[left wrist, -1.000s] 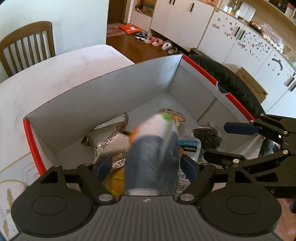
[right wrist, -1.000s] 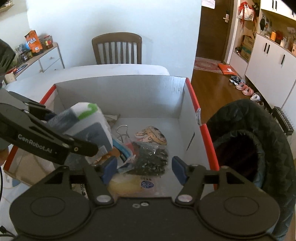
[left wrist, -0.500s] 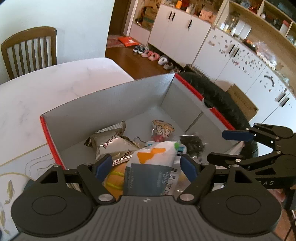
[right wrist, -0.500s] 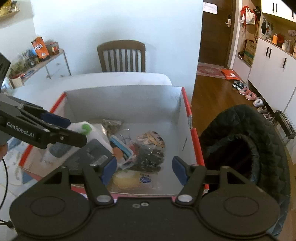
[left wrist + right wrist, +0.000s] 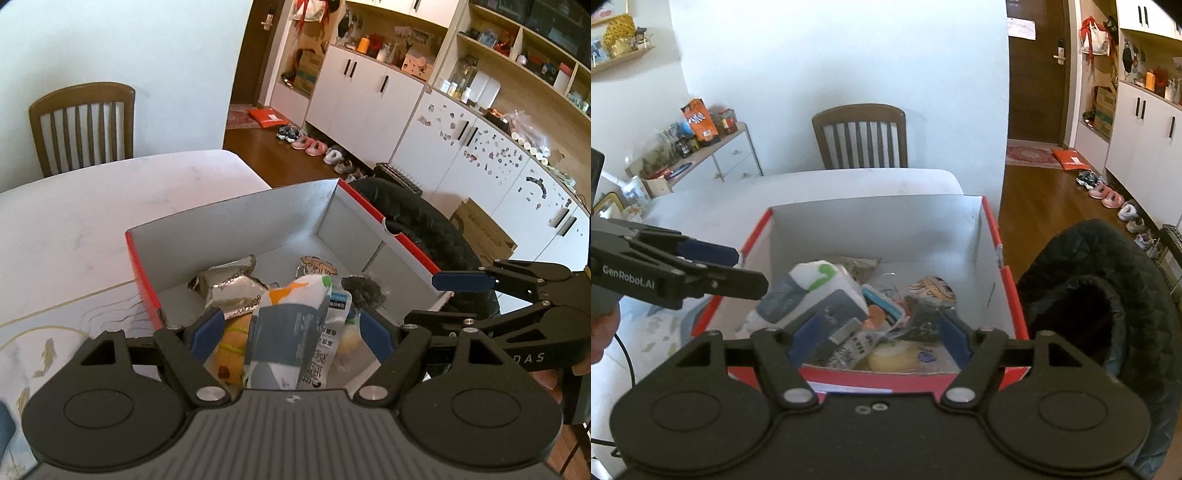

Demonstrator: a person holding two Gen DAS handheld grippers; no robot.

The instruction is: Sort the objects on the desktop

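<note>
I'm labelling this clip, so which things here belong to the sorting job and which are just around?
Job: red-edged box; white, grey and orange packet in it; silver foil packet; left gripper, open.

Bystanders: wooden chair; black quilted jacket; shoes on the floor.

Pouch [image 5: 288, 332] hides yellow packet [image 5: 231, 350]; box [image 5: 990, 258] bottom mostly covered.

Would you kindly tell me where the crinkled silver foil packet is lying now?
In the left wrist view, the crinkled silver foil packet lies inside the red-rimmed cardboard box, near its left wall, beside the grey-and-white pouch.
</note>
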